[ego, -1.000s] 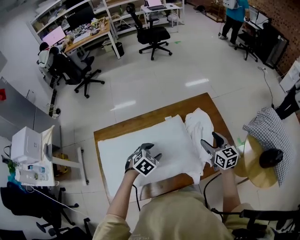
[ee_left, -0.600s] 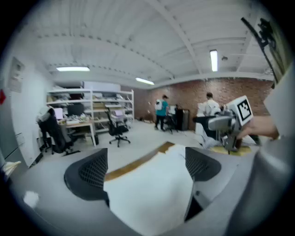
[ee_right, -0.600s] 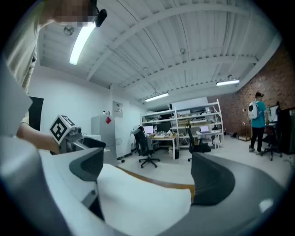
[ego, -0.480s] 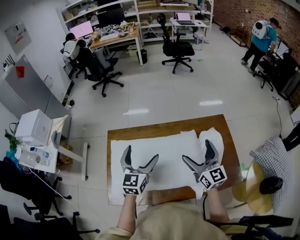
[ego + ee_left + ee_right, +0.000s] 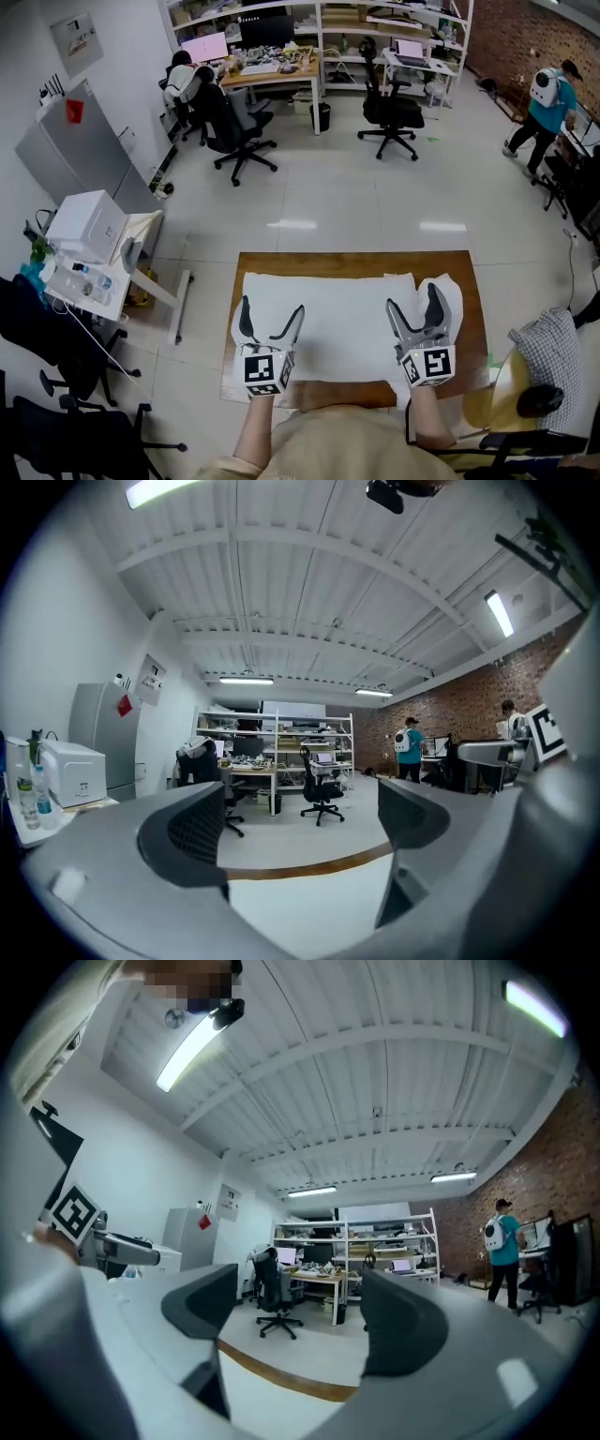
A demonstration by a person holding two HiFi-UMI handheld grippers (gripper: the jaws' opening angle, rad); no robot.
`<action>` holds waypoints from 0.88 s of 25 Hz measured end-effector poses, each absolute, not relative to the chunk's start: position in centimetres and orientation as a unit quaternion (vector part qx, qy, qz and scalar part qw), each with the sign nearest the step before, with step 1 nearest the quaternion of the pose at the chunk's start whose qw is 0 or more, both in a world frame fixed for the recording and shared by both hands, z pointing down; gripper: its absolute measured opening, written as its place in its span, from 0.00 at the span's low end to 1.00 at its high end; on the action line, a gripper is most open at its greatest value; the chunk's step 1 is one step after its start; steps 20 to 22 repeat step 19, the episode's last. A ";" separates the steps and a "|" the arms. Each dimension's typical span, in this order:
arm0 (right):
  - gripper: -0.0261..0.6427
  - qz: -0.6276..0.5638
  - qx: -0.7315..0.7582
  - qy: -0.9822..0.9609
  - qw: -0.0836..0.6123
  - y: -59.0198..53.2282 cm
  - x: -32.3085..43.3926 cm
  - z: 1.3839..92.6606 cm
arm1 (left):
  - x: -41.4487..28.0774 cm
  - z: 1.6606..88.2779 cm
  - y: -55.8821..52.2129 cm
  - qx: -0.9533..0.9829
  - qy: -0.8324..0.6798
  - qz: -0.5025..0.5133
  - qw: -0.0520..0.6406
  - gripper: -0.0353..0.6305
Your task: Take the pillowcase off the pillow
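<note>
White rectangular pillow (image 5: pixel 328 323): flat on brown wooden table (image 5: pixel 356 260)
Crumpled white pillowcase (image 5: pixel 456 296): on table, just right of pillow

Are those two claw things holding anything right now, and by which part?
Nothing is held. The left gripper and right gripper hover above the white pillow, fingers just opened wide, nothing between them.

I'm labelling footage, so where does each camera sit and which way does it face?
Head view: on the head, steeply down at pillow on table; forearms, left gripper, right gripper show.
Left gripper view: on that gripper, facing across the room toward shelves; its open jaws show.
Right gripper view: on that gripper, facing likewise; open jaws show.
Shared: both gripper views see the shelves.
</note>
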State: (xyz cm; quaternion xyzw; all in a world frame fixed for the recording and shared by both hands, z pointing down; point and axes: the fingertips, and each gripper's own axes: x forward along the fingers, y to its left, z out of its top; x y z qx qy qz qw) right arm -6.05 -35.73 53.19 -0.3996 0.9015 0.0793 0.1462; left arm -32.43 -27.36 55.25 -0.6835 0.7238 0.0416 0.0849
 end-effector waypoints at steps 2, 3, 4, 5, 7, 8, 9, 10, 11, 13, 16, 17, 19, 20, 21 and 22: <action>0.64 0.081 -0.399 0.903 0.139 -35.8 -7.2 53.0 | -33.2 54.8 -27.2 -0.681 0.727 0.043 0.084 0.82; 0.64 0.083 -0.399 0.903 0.136 -35.8 -7.7 52.9 | -33.5 54.7 -27.1 -0.679 0.728 0.042 0.085 0.82; 0.64 0.086 -0.399 0.904 0.131 -35.9 -8.1 53.0 | -33.8 54.6 -27.2 -0.676 0.730 0.040 0.088 0.82; 0.64 0.088 -0.400 0.904 0.126 -36.1 -8.5 53.2 | -34.0 54.5 -27.2 -0.674 0.732 0.038 0.091 0.81; 0.64 0.088 -0.401 0.904 0.119 -36.6 -8.9 53.1 | -34.2 54.1 -27.6 -0.670 0.735 0.032 0.097 0.81; 0.64 0.087 -0.401 0.905 0.116 -36.9 -9.1 52.8 | -34.3 53.8 -27.9 -0.668 0.737 0.029 0.098 0.80; 0.64 0.087 -0.402 0.905 0.114 -37.1 -9.3 52.5 | -34.4 53.4 -28.1 -0.666 0.739 0.028 0.098 0.79; 0.64 0.087 -0.404 0.904 0.111 -37.3 -9.3 52.3 | -34.4 53.1 -28.3 -0.665 0.740 0.026 0.099 0.79; 0.64 0.087 -0.407 0.903 0.109 -37.4 -9.3 52.3 | -34.4 53.0 -28.4 -0.665 0.740 0.025 0.100 0.78; 0.64 0.086 -0.412 0.901 0.108 -37.5 -9.2 52.4 | -34.3 53.1 -28.6 -0.666 0.739 0.023 0.101 0.77; 0.64 0.084 -0.414 0.900 0.109 -37.5 -9.9 52.1 | -34.7 52.8 -28.7 -0.668 0.738 0.027 0.097 0.76; 0.64 0.084 -0.414 0.900 0.108 -37.5 -10.3 51.8 | -34.9 52.6 -28.8 -0.668 0.737 0.027 0.096 0.76; 0.64 0.084 -0.415 0.900 0.106 -37.5 -11.0 51.3 | -35.4 52.1 -29.0 -0.669 0.736 0.027 0.097 0.76; 0.64 0.084 -0.415 0.900 0.106 -37.5 -11.0 51.3 | -35.4 52.1 -29.0 -0.669 0.736 0.027 0.097 0.76; 0.64 0.084 -0.415 0.900 0.106 -37.5 -11.0 51.3 | -35.4 52.1 -29.0 -0.669 0.736 0.027 0.097 0.76; 0.64 0.084 -0.415 0.900 0.106 -37.5 -11.0 51.3 | -35.4 52.1 -29.0 -0.669 0.736 0.027 0.097 0.76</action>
